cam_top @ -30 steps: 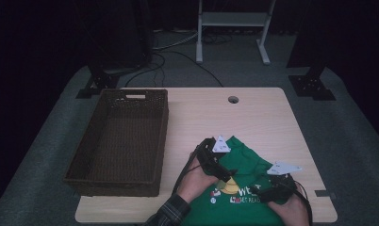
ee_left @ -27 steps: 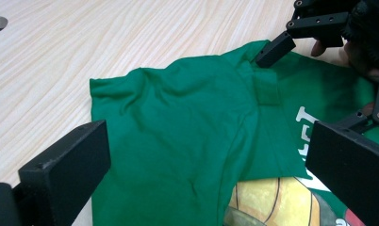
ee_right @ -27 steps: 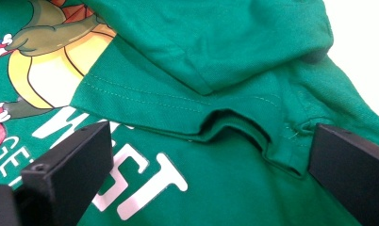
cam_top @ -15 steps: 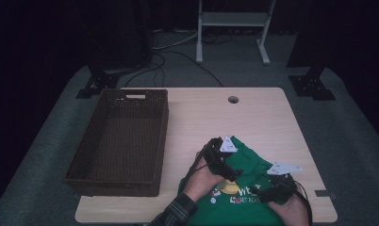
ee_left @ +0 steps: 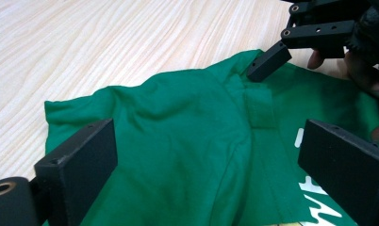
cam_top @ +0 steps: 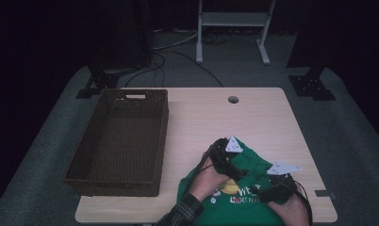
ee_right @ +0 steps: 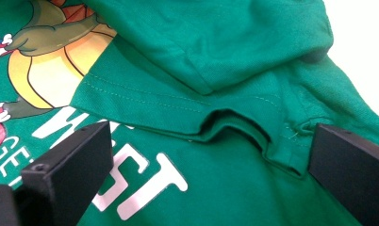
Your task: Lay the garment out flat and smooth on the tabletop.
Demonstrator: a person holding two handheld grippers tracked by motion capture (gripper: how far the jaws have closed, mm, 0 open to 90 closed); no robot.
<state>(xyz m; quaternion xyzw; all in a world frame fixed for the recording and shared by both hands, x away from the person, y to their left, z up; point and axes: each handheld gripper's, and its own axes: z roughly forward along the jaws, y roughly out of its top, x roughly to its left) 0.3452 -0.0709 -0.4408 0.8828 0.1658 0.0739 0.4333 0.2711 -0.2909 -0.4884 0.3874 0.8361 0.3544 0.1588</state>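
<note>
Both claws, left claw point(ee_left: 201, 155) and right claw point(ee_right: 206, 165), gape empty over the green T-shirt point(cam_top: 246, 188); closing shallow could pinch one layer and unfold it.

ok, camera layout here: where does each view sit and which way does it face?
High view: fixed above the person's side, facing forward and down on the table, basket and green shirt; forearms, hands, left gripper and right gripper show.
Left gripper view: rides the left gripper, facing along its open jaws over the shirt's folds; the right gripper shows farther off.
Right gripper view: rides the right gripper, facing the shirt's hem and print.
Shared: the green shirt.
</note>
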